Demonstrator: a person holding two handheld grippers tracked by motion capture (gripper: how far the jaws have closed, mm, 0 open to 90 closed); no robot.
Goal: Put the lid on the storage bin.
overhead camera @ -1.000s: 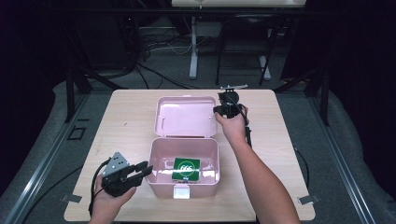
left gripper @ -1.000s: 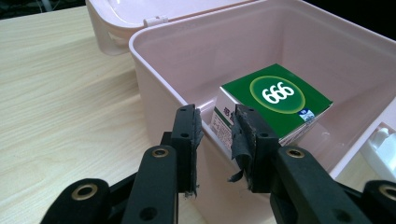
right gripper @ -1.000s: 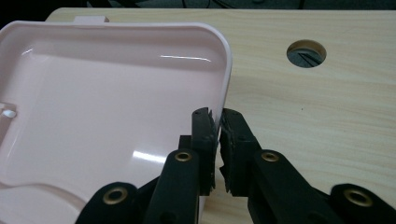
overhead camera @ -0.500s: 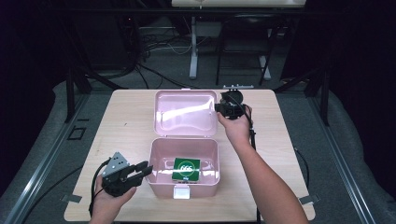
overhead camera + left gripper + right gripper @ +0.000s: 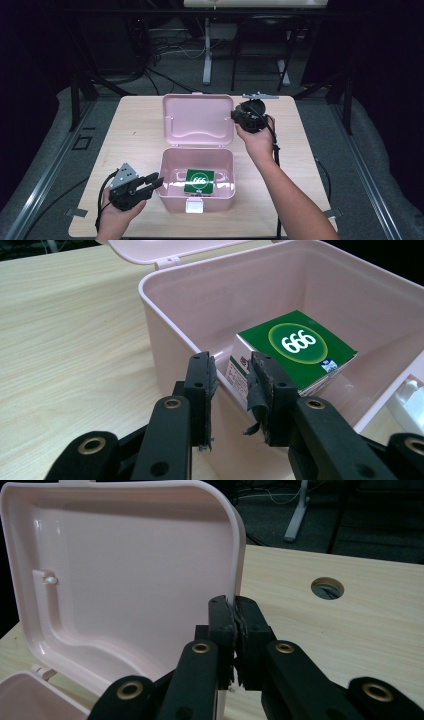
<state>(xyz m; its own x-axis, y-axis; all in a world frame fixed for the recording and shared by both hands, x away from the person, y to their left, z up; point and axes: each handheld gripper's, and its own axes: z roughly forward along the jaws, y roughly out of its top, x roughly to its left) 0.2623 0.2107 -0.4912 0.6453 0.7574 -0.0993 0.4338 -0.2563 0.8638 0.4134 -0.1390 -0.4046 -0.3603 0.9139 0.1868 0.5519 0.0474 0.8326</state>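
The right claw (image 5: 235, 615) grips the raised lid (image 5: 199, 120) edge, upper middle; the left claw (image 5: 232, 385), part-open and empty, waits. Next, I judge: swing lid onto the box (image 5: 167, 192).

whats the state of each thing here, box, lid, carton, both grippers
pink plastic box: open, on the wooden table
pink hinged lid: raised, tilted back
green 666 carton: lying flat inside the box
left gripper: jaws apart, astride the box's front wall, not pressing it
right gripper: shut on the lid's edge
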